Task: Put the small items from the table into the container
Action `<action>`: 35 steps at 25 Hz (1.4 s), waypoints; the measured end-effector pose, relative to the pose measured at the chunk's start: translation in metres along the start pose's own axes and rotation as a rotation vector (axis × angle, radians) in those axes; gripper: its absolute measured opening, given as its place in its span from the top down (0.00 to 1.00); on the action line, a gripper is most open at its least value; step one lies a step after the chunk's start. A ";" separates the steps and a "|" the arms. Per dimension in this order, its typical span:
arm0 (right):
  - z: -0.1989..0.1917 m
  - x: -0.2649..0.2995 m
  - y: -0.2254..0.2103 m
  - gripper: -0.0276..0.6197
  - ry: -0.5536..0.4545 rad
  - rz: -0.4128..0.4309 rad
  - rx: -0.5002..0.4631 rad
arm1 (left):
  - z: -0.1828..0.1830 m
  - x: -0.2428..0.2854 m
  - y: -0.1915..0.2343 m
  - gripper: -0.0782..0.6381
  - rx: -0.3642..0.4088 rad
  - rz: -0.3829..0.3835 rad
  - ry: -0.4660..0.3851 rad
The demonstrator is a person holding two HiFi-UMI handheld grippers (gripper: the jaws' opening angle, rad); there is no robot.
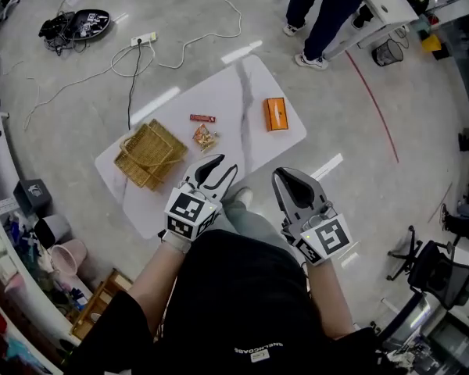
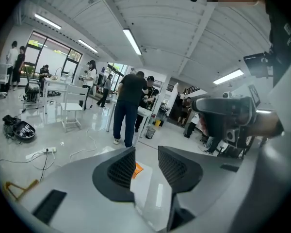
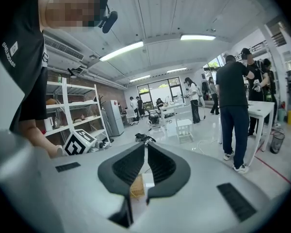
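A white marble table (image 1: 242, 92) carries a wicker basket (image 1: 148, 155) at its left, a red bar (image 1: 202, 118), a crinkled snack packet (image 1: 204, 137) and an orange box (image 1: 276, 114). Both grippers hover over the table's near edge. My left gripper (image 1: 225, 165) is just below the snack packet, its jaws apart with nothing between them. In the left gripper view, the left gripper (image 2: 146, 152) frames the orange box (image 2: 137, 169) far off. My right gripper (image 1: 285, 176) has its tips together and holds nothing. In the right gripper view, the right gripper (image 3: 146, 144) shows the basket (image 3: 137, 187) behind its jaws.
A person (image 1: 328, 14) stands beyond the table's far right corner beside another white table (image 1: 391, 6). A power strip (image 1: 143, 39) and cables lie on the floor behind the table. Shelving (image 1: 16, 287) lines the left side and an office chair (image 1: 434, 268) stands at the right.
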State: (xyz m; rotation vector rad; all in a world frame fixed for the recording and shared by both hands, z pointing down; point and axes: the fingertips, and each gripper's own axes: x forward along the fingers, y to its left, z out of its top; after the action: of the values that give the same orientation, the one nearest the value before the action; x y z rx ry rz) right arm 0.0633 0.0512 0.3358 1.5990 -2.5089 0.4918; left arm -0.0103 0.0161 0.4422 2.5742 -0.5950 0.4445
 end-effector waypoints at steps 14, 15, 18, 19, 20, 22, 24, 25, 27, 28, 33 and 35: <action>-0.042 0.031 0.002 0.94 0.105 0.053 0.034 | -0.108 0.038 0.078 0.56 -0.012 0.145 0.195; -0.045 0.032 0.002 0.94 0.111 0.054 0.035 | -0.115 0.042 0.084 0.55 -0.011 0.153 0.206; -0.054 0.038 0.002 0.94 0.125 0.059 0.044 | -0.137 0.052 0.100 0.51 -0.015 0.170 0.238; -0.057 0.039 0.003 0.94 0.130 0.061 0.046 | -0.144 0.056 0.105 0.50 -0.018 0.174 0.250; -0.061 0.040 0.003 0.94 0.136 0.063 0.049 | -0.152 0.059 0.108 0.49 -0.020 0.176 0.264; -0.068 0.041 0.001 0.94 0.149 0.064 0.058 | -0.168 0.067 0.115 0.48 -0.026 0.180 0.289; -0.075 0.044 0.000 0.94 0.163 0.065 0.061 | -0.182 0.075 0.124 0.46 -0.025 0.188 0.309; -0.078 0.046 -0.001 0.94 0.170 0.066 0.061 | -0.189 0.079 0.129 0.45 -0.021 0.193 0.316; -0.085 0.049 -0.002 0.94 0.183 0.066 0.057 | -0.201 0.086 0.140 0.45 -0.012 0.202 0.331; -0.088 0.051 -0.003 0.94 0.188 0.063 0.057 | -0.208 0.090 0.145 0.45 -0.009 0.203 0.343; -0.107 0.058 -0.009 0.94 0.217 0.031 0.106 | -0.243 0.112 0.172 0.44 0.008 0.210 0.401; -0.116 0.061 -0.012 0.94 0.220 0.028 0.103 | -0.256 0.120 0.182 0.44 0.019 0.220 0.416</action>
State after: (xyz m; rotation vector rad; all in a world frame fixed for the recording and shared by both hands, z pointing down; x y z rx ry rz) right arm 0.0400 0.0333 0.4636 1.4541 -2.3797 0.7678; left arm -0.0464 -0.0422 0.7713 2.3378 -0.7203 1.0304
